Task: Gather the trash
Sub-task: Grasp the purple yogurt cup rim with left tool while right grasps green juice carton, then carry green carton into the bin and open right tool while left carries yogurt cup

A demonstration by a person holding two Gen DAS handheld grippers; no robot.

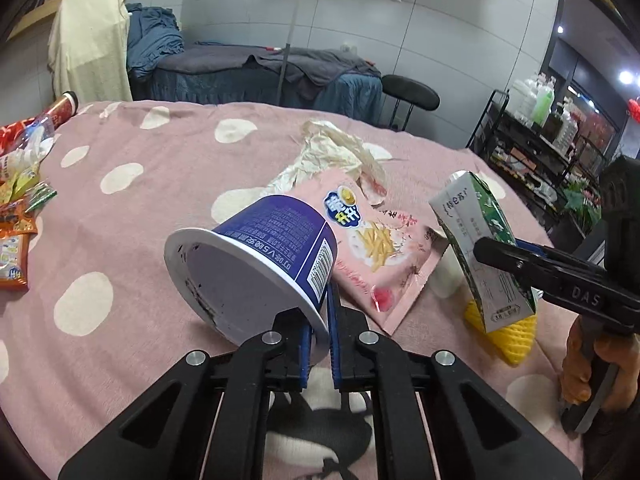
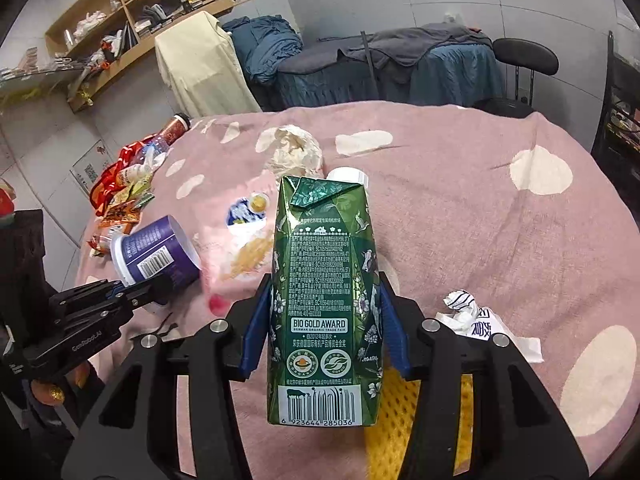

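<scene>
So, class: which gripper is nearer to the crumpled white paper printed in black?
Right. The right gripper, shut on the green carton, sits just beside the crumpled paper; the left gripper pinches the purple cup far across.

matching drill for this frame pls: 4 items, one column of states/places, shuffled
Items:
1. blue cup
2. green carton
3. pink snack bag
4. crumpled white paper

States:
A. lying flat on the blanket, partly behind the cup
B. rim pinched by the left gripper
C. loose on the blanket, right of the carton
D. upright between the right gripper fingers

Pairs: 1-B, 2-D, 3-A, 4-C
</scene>
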